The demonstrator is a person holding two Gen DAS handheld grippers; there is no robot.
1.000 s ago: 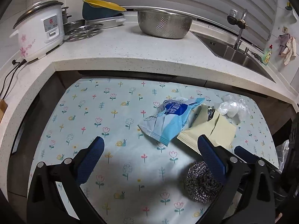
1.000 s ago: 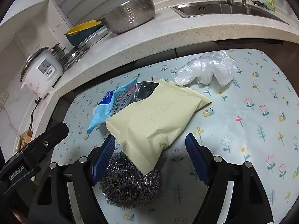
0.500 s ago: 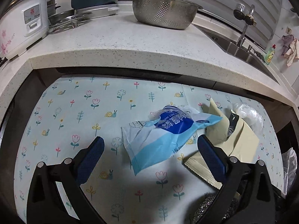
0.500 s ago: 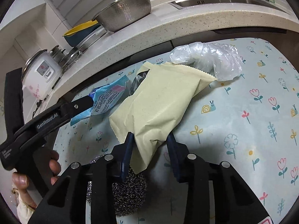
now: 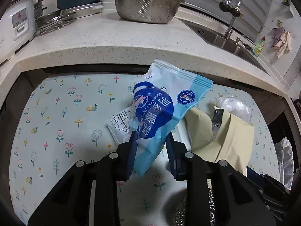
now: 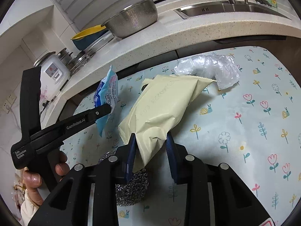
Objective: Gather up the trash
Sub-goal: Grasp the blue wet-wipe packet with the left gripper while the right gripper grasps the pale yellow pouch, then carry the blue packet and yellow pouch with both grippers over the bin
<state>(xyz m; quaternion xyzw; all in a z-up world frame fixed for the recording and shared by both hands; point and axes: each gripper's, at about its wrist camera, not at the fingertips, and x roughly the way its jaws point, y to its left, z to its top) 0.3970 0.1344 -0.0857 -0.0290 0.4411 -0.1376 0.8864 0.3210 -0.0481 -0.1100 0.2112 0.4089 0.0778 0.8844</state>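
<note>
A blue and white wet-wipe pack [image 5: 161, 101] stands lifted off the floral mat [image 5: 56, 113], between the blue pads of my left gripper [image 5: 151, 137], whose jaws are closing and pinch the pack's lower end. In the right wrist view the same pack [image 6: 108, 88] hangs at the left. My right gripper [image 6: 150, 139] has its jaws closing on the near end of a pale yellow pack [image 6: 165, 103], and the pads press it. A steel scourer [image 6: 131, 186] lies under that gripper. A crumpled clear plastic bag [image 6: 208, 67] lies beyond the yellow pack.
A speckled counter [image 5: 112, 43] curves behind the mat, bearing a steel colander [image 5: 146, 7], a rice cooker [image 5: 18, 22] and a sink [image 6: 235, 7]. A hand [image 6: 33, 179] grips the left tool. A clear bag [image 5: 286, 162] hangs at the right edge.
Both grippers went from wide open to closed: the left on the blue pack, which now stands raised, the right on the yellow pack, whose near end has lifted above the scourer.
</note>
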